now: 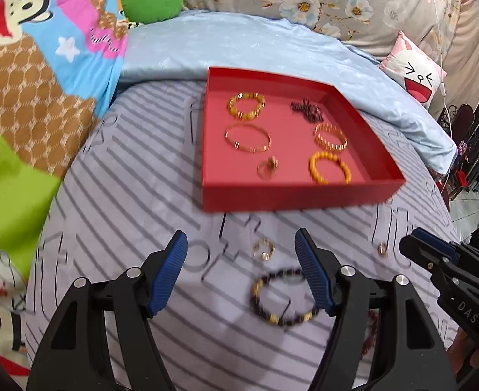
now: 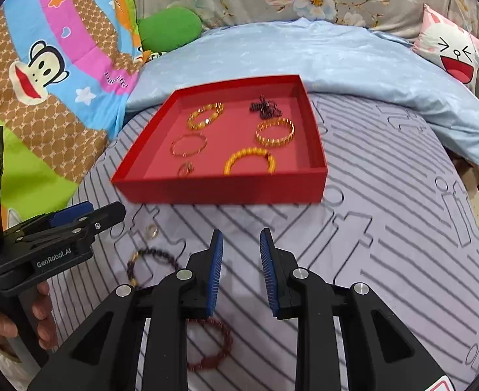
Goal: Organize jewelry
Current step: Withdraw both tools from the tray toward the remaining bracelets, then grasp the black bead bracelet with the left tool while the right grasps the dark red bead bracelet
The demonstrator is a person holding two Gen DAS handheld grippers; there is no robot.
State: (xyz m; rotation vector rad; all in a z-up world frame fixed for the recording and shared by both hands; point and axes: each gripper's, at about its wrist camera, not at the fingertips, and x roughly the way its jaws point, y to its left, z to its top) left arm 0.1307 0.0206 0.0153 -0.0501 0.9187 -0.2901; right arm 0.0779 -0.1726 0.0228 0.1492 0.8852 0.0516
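Left gripper (image 1: 241,254): fingers wide apart, holding nothing. It hangs over the striped sheet (image 1: 135,195). Between and just past its fingers lie a small gold ring (image 1: 263,249) and a dark bead bracelet (image 1: 283,296) with gold beads; the bracelet's right edge runs under the right finger in this view, contact not determinable.

Right gripper (image 2: 241,247): fingers apart by a narrower gap, holding nothing. Below its left finger, partly hidden by it, lies a red bead bracelet (image 2: 218,342) on the sheet.

In the left wrist view a second gold ring (image 1: 383,249) lies on the sheet just beside the tip of the right gripper, which enters from the right edge. The right wrist view shows only one ring, near the left gripper's tip.

Beyond both grippers, well apart from the loose pieces, stands a red tray (image 1: 298,200) on the sheet. Nothing stands between the grippers and the tray's near wall.

Count in tray, six pieces:
- amber bead bracelet (image 1: 246,106), far left
- dark chain (image 1: 306,108), bunched, far right
- thin gold bangle (image 1: 247,137), middle left
- ribbed gold bangle (image 1: 330,137), middle right
- small ring (image 1: 267,166), near left
- orange bead bracelet (image 1: 329,167), near right

Count loose on sheet, four pieces: two rings, two bracelets.

Surroundings: blue quilt (image 1: 272,45) behind the tray, cartoon blanket (image 1: 37,65) to the left, green cushion (image 1: 151,0), pink face pillow (image 1: 415,71) far right.
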